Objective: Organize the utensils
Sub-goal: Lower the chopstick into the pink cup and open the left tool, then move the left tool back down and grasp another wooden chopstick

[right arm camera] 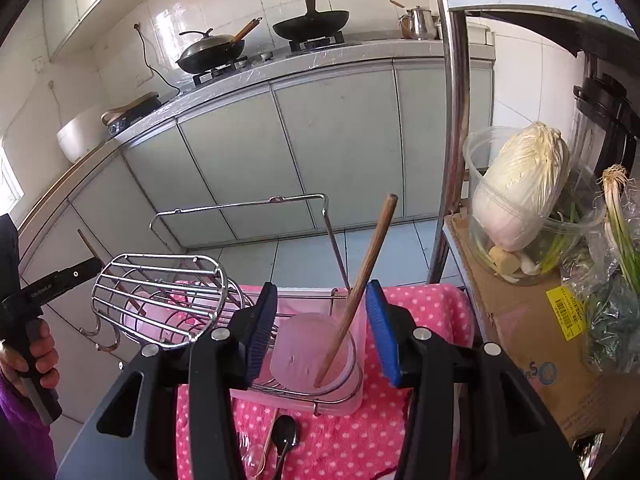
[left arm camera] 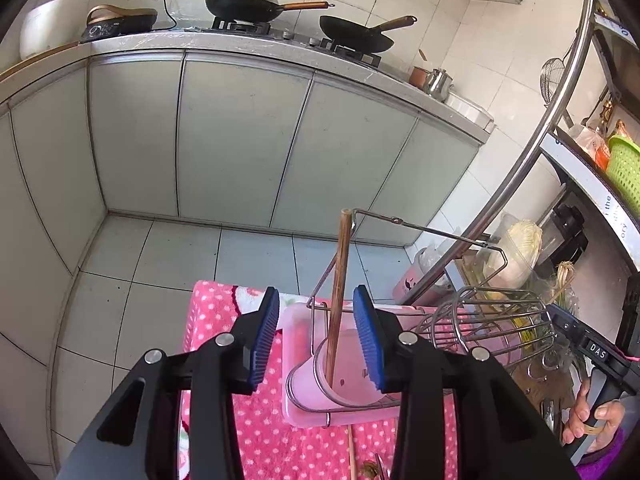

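Observation:
A wire utensil rack [left arm camera: 400, 224] stands on a pink dotted towel [left arm camera: 224, 312]. Its left clear pink cup [left arm camera: 320, 380] holds one upright wooden chopstick [left arm camera: 339, 288]. My left gripper [left arm camera: 316, 336] is open above that cup, its blue pads either side of the chopstick without touching it. In the right wrist view my right gripper [right arm camera: 322, 328] is open above another clear cup [right arm camera: 312, 354] with a leaning wooden chopstick [right arm camera: 362, 288] in it. A black spoon [right arm camera: 285, 436], a clear spoon [right arm camera: 252, 460] and a loose chopstick [right arm camera: 270, 432] lie on the towel [right arm camera: 416, 308] in front.
A wire basket [right arm camera: 160, 300] sits on the rack's other side. A cabbage in a clear bowl [right arm camera: 520, 200] stands on a cardboard box [right arm camera: 532, 340] to the right, beside a steel shelf post [right arm camera: 452, 140]. Cabinets [left arm camera: 240, 140] with woks [left arm camera: 240, 0] lie beyond.

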